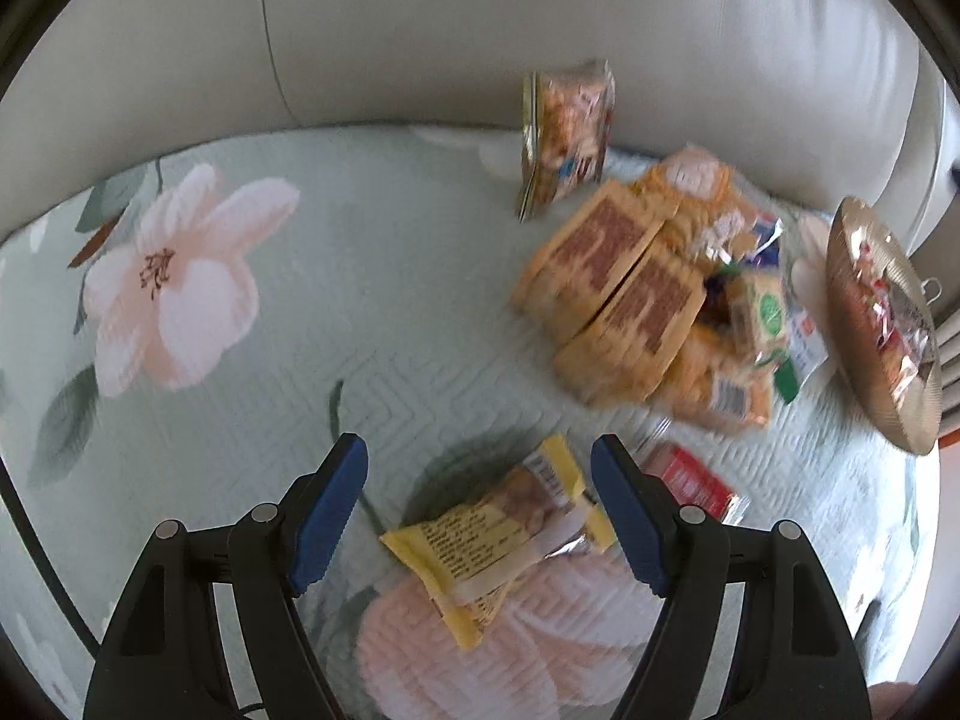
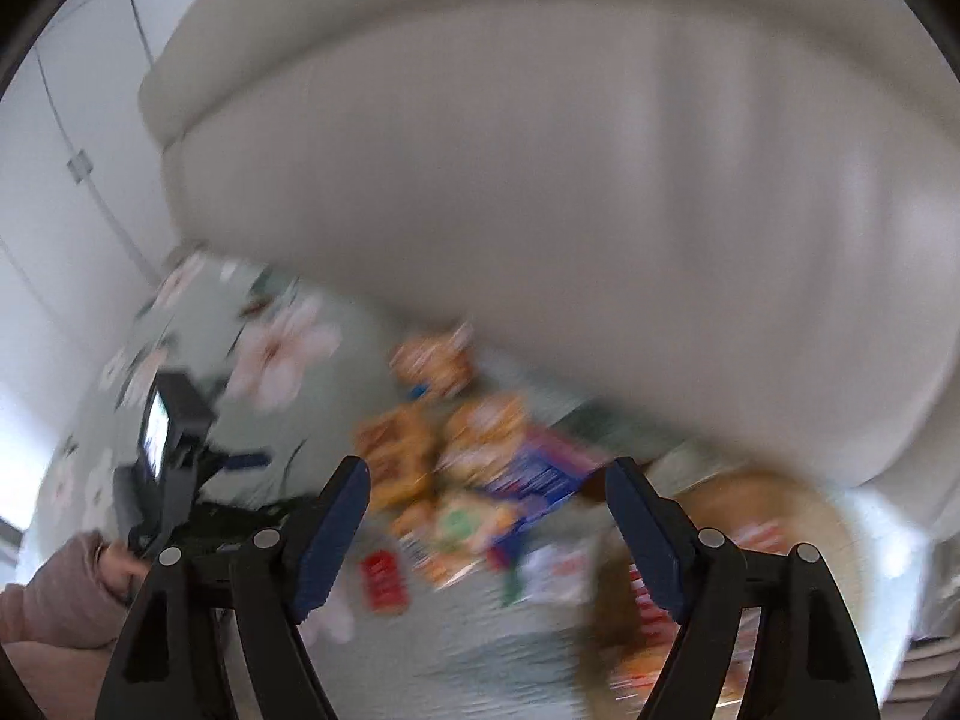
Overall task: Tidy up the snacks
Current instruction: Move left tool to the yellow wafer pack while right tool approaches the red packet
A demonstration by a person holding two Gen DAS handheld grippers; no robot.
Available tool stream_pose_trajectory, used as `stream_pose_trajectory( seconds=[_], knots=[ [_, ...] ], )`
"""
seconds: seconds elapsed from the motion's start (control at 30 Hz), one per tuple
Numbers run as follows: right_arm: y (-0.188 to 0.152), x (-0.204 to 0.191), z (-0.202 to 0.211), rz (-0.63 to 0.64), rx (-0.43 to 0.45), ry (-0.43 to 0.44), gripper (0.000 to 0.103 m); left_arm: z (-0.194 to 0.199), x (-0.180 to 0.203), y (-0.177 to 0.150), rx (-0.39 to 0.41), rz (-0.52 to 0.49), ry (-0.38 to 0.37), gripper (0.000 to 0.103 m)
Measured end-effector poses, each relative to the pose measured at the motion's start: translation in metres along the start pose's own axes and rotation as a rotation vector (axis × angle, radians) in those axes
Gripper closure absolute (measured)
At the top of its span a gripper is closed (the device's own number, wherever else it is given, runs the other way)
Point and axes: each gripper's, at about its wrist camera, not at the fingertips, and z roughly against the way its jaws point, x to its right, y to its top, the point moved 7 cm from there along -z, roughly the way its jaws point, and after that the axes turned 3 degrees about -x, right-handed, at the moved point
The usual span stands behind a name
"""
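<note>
— Where is the yellow snack packet (image 1: 498,534) lying?

— On the flowered quilt (image 1: 336,276), between the blue pads of the left gripper (image 1: 480,516). It lies flat, back side up, with printed text and a barcode showing.

— Which way does it run?

— Its long axis goes on a diagonal, from lower left to upper right in the left wrist view. The barcode end points up and right, toward the right-hand finger; the other end points down toward the camera.

— Are the fingers on it?

— No. The left gripper's fingers stand apart with the packet below them, and neither pad presses on it.

— And the right gripper (image 2: 486,522)?

— Its fingers are spread too, with nothing between them. That view is badly blurred.

— What else is there?

— A red packet (image 1: 696,480) lies just beside the yellow one, behind the right-hand finger. Farther back sits a pile of orange snack packs (image 1: 612,282), and one pouch (image 1: 564,132) stands upright against the cream sofa back (image 1: 480,30). A golden plate (image 1: 882,324) with wrapped sweets lies at the right edge.

— Anyone visible?

— A pink sleeve (image 2: 54,594) and a hand (image 2: 120,564), in the right wrist view.
</note>
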Motion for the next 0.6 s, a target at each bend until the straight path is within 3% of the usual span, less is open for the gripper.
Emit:
stream_pose_trajectory(
  seconds=[0.1,0.33,0.47,0.6],
  knots=[
    [-0.033,-0.024,-0.057,-0.023,-0.098,0.091,0.024,-0.003,-0.001,-0.007,0.004,-0.004,-0.03,0.027],
    [-0.105,-0.064,-0.159,0.04,-0.297,0.123,0.025,-0.031,-0.004,-0.035,-0.062,0.019,-0.109,0.027],
    [-0.136,-0.066,-0.186,0.085,-0.363,0.083,0.029,-0.04,0.0,-0.045,-0.073,-0.024,-0.12,0.027],
    [-0.135,-0.066,-0.191,0.102,-0.34,0.069,0.03,-0.041,0.007,-0.048,-0.069,-0.076,-0.096,0.027]
  ],
)
